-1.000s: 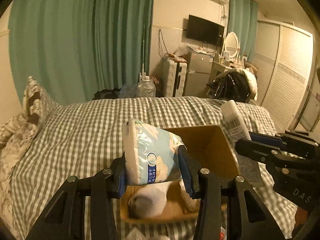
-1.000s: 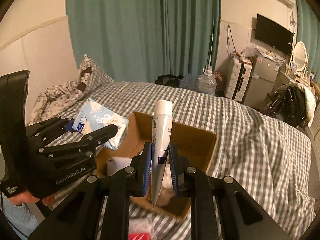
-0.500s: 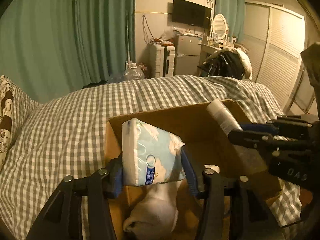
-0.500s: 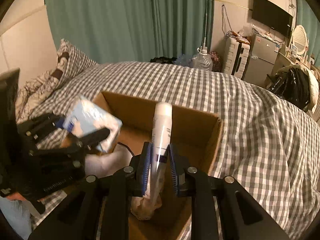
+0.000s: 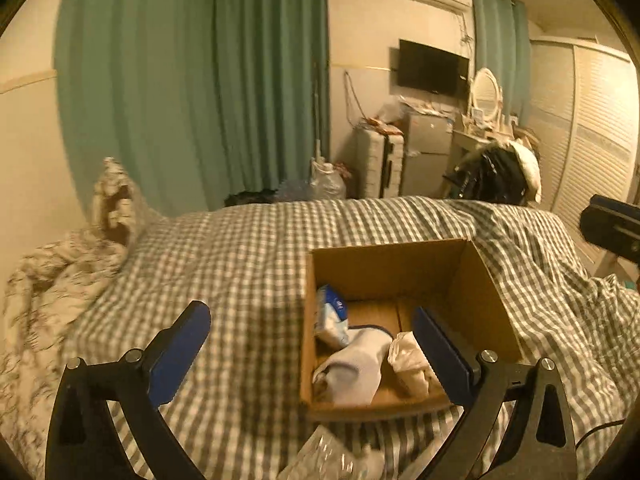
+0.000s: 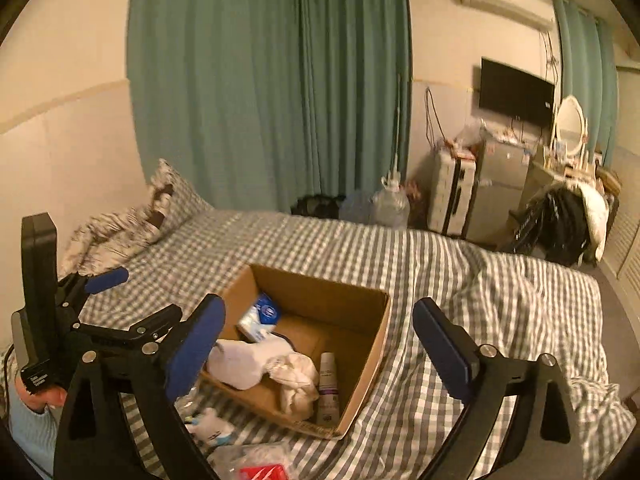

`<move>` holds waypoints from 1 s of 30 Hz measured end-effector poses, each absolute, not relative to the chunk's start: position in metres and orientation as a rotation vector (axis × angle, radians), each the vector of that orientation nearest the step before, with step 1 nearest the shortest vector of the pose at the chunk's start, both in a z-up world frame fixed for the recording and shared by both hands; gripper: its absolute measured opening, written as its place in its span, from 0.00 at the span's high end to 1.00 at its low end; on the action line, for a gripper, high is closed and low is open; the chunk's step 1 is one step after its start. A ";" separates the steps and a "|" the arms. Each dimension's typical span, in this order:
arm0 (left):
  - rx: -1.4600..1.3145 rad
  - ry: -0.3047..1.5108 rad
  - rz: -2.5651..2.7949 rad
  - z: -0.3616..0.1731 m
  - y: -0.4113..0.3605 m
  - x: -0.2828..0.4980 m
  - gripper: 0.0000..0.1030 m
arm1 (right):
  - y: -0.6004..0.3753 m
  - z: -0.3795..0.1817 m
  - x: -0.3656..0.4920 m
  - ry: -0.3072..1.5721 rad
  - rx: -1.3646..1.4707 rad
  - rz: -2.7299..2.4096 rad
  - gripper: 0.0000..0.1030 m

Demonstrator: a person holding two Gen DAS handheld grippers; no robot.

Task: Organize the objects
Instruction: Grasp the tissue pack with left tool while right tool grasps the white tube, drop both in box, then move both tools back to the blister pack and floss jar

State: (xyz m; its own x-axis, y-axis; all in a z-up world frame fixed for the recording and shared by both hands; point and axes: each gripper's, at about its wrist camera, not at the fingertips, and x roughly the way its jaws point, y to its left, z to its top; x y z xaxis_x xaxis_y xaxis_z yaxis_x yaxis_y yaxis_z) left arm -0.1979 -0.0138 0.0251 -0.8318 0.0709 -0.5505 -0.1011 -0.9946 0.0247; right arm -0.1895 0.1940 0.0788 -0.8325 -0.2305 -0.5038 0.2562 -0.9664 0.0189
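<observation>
An open cardboard box (image 5: pixel 472 280) (image 6: pixel 372 332) sits on the checked bed. Inside lie a blue-and-white tissue pack (image 5: pixel 332 316) (image 6: pixel 260 316), a white sock (image 5: pixel 356 364) (image 6: pixel 244 364), a cream cloth (image 5: pixel 408 364) (image 6: pixel 296 376) and a white tube (image 6: pixel 328 384) against the right wall. My left gripper (image 5: pixel 312 344) is open and empty, above the box's near left side; it also shows in the right wrist view (image 6: pixel 132 296). My right gripper (image 6: pixel 320 344) is open and empty above the box.
Small packets (image 6: pixel 212 428), clear plastic (image 5: pixel 328 456) and a red item (image 6: pixel 264 472) lie on the bed (image 5: pixel 240 264) in front of the box. Pillows (image 6: pixel 120 232) lie at the far left. A suitcase, fridge and chair stand beyond the bed.
Both grippers opened and pulled back up. The tissue pack and the tube left the jaws and now lie in the box.
</observation>
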 end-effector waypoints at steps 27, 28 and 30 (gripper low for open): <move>-1.195 0.065 2.927 -0.081 -0.033 -0.110 0.00 | 0.154 -0.055 -0.138 0.317 1.075 -2.621 0.00; -1.218 0.057 2.914 -0.088 -0.033 -0.111 0.00 | 0.154 -0.062 -0.141 0.292 1.098 -2.602 0.00; -1.253 0.054 2.897 -0.100 -0.031 -0.113 0.00 | 0.154 -0.075 -0.145 0.252 1.144 -2.562 0.00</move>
State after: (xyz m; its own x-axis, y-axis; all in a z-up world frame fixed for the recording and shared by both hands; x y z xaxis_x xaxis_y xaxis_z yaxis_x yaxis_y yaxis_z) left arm -0.1127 -0.0312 -0.1002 -0.6849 -0.0280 -0.7281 0.0007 -0.9993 0.0377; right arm -0.1446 0.1536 -0.0754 -0.6264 -0.2191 -0.7481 0.3607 -0.9322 -0.0290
